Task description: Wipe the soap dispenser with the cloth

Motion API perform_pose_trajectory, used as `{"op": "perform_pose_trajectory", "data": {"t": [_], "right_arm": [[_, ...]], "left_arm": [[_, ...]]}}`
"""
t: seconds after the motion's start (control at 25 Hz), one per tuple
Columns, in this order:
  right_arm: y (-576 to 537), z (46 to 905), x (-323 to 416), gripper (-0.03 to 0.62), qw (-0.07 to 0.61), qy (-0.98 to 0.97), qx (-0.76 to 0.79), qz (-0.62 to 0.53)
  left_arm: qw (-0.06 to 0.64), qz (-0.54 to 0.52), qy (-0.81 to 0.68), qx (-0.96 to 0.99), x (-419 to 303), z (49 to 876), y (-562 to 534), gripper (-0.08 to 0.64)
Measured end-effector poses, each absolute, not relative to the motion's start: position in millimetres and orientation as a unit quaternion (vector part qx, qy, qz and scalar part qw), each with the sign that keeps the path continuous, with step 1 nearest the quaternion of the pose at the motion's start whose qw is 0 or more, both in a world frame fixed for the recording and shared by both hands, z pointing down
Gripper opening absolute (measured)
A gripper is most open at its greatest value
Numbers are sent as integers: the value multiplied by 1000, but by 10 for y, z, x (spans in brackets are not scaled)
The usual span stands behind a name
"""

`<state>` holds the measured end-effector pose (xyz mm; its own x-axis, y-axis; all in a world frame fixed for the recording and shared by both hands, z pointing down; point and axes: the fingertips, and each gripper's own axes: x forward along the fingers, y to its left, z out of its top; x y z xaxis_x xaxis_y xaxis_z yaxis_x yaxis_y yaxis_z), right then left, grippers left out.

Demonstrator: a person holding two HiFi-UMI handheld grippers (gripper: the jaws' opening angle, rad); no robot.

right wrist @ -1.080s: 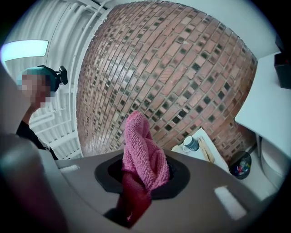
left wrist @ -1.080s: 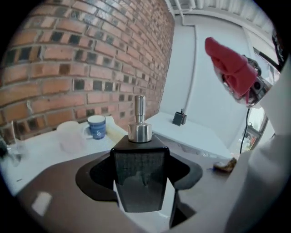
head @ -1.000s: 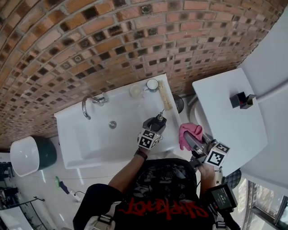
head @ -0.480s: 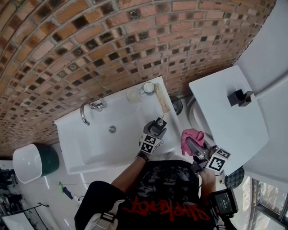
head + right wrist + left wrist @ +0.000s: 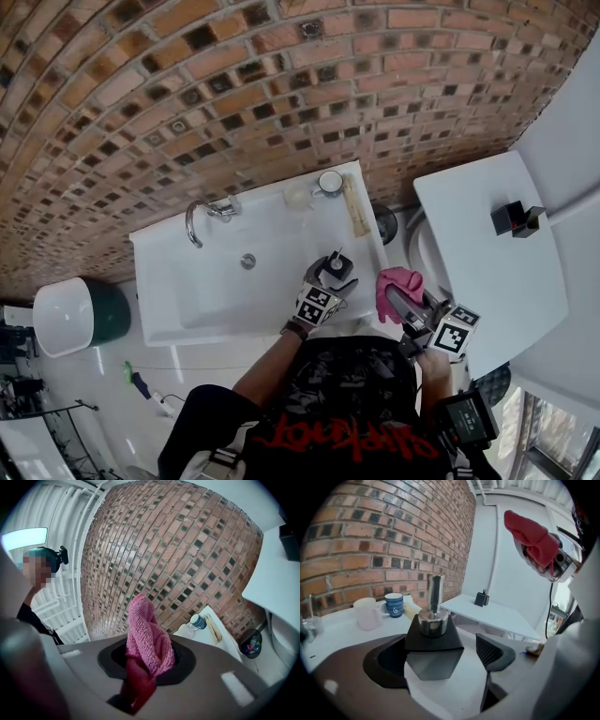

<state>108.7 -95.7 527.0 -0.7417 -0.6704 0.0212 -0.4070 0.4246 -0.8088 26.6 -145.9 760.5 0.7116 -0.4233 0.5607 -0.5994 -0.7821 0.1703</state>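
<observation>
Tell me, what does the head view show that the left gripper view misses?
Only the head view: the drain and the floor. Only the left gripper view: the left gripper with its opening jaws up close, one pad clear of the dispenser between them. Both: the dispenser, the mug, and the pink cloth clamped in the right gripper.
</observation>
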Motion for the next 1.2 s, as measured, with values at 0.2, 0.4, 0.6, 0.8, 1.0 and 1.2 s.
{"op": "perform_pose_trajectory", "data": {"t": [0.2,0.4,0.6,0.8,1.0,1.2], "right_arm": [[-929,5316,1068,87,153,833,-307,-435],[-920,5398,1082,87,152,835,-286,-445],[-953,5581,1110,87,140,851,-267,-431],[-949,5749,1002,87,134,857,-251,-430],[-837,5595,828,87,118,882,-250,-381],[-457,5390,644,87,121,893,-260,-348]], "left_arm": [[177,254,-304,901,214,7565,-1346,436],[176,232,-347,891,51,7264,-1245,436],[164,197,-396,882,-22,6816,-1110,434],[153,177,-433,870,-80,6562,-827,434],[98,188,-444,870,-135,6381,-561,433],[69,169,-450,874,-255,6140,-249,428]]}}
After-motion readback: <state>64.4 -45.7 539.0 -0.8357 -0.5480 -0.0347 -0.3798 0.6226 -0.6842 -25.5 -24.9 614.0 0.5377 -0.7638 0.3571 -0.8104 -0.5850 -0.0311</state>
